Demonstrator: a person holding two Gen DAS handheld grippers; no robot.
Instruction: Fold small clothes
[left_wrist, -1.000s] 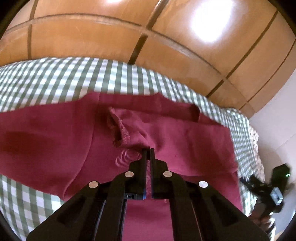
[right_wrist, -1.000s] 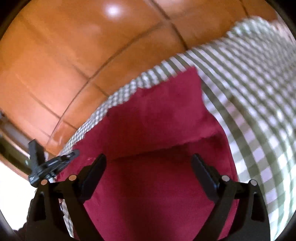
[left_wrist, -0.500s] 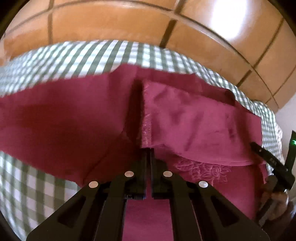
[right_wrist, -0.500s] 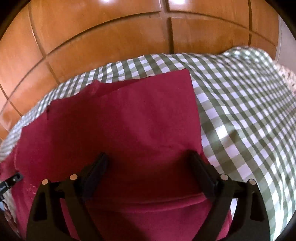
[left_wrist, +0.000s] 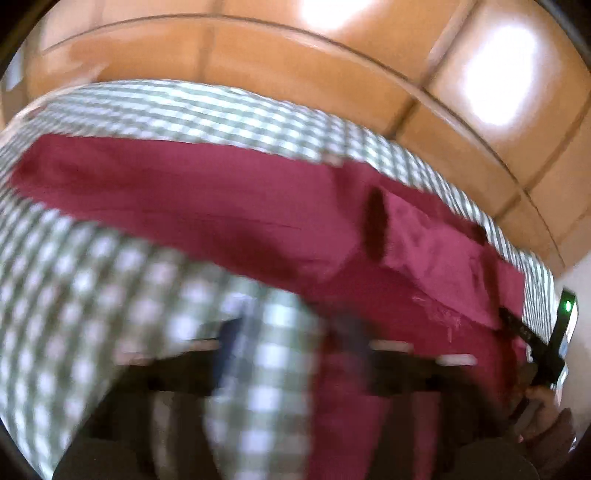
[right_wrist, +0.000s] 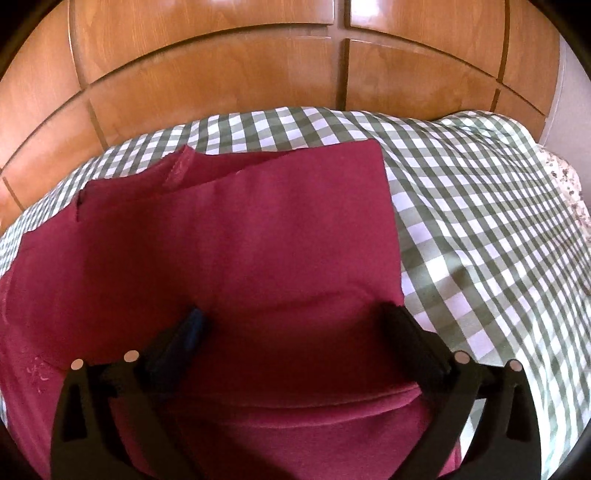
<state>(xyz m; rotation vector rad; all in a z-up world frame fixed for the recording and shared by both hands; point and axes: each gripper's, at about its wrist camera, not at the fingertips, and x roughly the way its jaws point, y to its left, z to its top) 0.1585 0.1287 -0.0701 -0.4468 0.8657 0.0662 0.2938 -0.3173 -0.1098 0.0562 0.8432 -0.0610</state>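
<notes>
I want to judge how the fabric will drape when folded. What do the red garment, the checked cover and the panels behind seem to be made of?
Red garment: soft woven or knit cloth, matte, probably cotton; it creases softly and shows a stitched hem.
Checked cover: thin woven gingham in green and white, matte, rumpled.
Panels: varnished wood or wood veneer, glossy, with visible grain and light glare.

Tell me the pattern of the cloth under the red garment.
Green-and-white gingham check on the cloth, clearest in the right wrist view.

The left gripper (left_wrist: 295, 354) is smeared by motion blur, its fingers barely traceable. The red garment (right_wrist: 236, 258) is cut off at the bottom edge of the right wrist view.
</notes>
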